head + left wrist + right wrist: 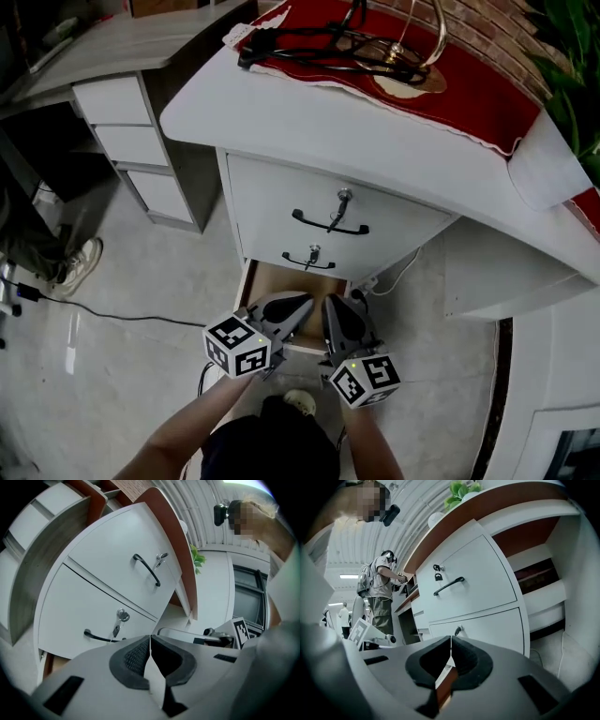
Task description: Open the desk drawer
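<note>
The white curved desk (375, 141) carried a red cloth (450, 84) along its rear edge. Two closed white drawer fronts with black bar handles (330, 225) sat in its front face. Below them the wood-lined bottom drawer (286, 281) stood pulled out, its long axis parallel to the desk's front edge. The left gripper (300, 305) and right gripper (334, 307) hung side by side above its outer edge. Both were about equally near, jaws pressed together and empty. The drawer lay directly beneath and ahead of them.
</note>
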A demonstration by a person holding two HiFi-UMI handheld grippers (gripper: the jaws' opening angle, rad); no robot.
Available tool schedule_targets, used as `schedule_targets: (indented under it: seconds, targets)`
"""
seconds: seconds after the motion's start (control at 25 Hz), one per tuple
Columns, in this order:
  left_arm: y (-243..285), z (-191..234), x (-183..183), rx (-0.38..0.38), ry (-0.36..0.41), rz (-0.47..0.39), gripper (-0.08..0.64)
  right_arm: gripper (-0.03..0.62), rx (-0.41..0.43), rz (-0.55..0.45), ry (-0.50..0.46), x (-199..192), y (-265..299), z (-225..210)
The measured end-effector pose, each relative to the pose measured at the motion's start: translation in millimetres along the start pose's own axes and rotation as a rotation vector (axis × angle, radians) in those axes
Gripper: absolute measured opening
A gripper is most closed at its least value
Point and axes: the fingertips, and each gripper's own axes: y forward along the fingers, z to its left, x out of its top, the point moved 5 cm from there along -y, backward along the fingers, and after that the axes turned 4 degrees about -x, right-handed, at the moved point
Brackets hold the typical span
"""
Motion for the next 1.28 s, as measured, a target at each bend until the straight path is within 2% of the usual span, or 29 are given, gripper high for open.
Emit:
schedule_targets:
  seconds: [0.12, 0.24, 0.4, 0.64, 0.72, 0.88, 1.12, 1.28]
  targets:
    - [-1.1, -3.0, 11.0, 0.015, -0.075, -0.015, 0.017, 0.017, 0.012, 0.009, 0.035, 9.9, -0.9, 4.9]
    - [-3.4, -6.5, 24.7, 0.044, -0.100, -0.020, 0.015, 0.017, 0.023, 0.023, 0.035, 21.3, -1.2, 11.2]
    - [-13.3, -19.4, 43.2, 0.039, -0.154, -0.063, 0.015, 0.017, 0.032, 0.058, 0.041, 39.2, -10.2, 27.2]
    - [-40.6, -39.1, 72.6, 0.075, -0.323, -0.148, 0.015, 0.017, 0.017, 0.083, 0.091, 66.4, -29.0, 51.8]
    - [-48.4, -51.9, 83.6, 0.065, -0.359, -0.158, 0.015, 0.017, 0.016, 0.088, 0.108, 74.7, -38.2, 63.2]
    - [-61.8, -71.7, 97.8, 0.028, -0.443, -0.190, 0.017, 0.017, 0.029, 0.145, 0.081, 79.4, -51.3, 86.5]
    - [-79.9, -75.8, 110.3, 0.033, -0.533, -0.224, 0.017, 0.017, 0.016, 0.127, 0.171, 95.0, -51.9, 91.2]
    - [-78.3, -67.4, 108.4, 0.064, -0.580, -0.219, 0.017, 0.018, -0.011, 0.121, 0.299, 97.4, -45.5, 75.5]
